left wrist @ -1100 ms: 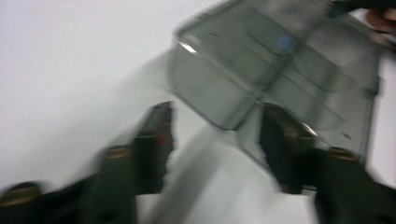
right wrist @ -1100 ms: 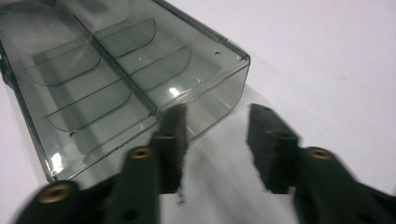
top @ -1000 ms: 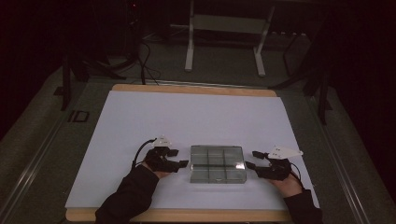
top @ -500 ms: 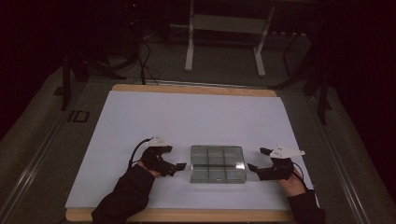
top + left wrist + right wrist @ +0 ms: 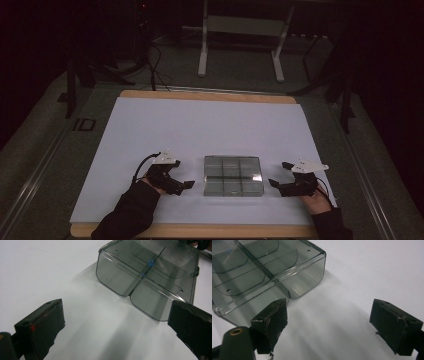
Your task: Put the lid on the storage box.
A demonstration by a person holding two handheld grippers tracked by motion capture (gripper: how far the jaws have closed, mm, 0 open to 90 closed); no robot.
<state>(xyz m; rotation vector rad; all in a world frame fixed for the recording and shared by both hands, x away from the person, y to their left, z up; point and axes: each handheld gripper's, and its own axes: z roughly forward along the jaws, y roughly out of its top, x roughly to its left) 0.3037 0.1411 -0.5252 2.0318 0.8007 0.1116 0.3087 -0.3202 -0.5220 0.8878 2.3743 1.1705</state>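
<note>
1. The left gripper (image 5: 186,185) had just been opening; its jaws stood wide with nothing between them, just left of the clear box (image 5: 233,175).
2. The right gripper (image 5: 276,184) had also just been opening, wide and holding nothing, just right of the box.
3. Both hands lay low over the white table sheet (image 5: 210,125), pointing inward at the box.
4. The box rested on the sheet between both grippers.

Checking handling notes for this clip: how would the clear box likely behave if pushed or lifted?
The box looks like thin moulded plastic with empty compartments, so probably stiff and light. Its glossy walls may be slippery. It lies low and flat on the white sheet, so a push should slide it rather than tip it.
</note>
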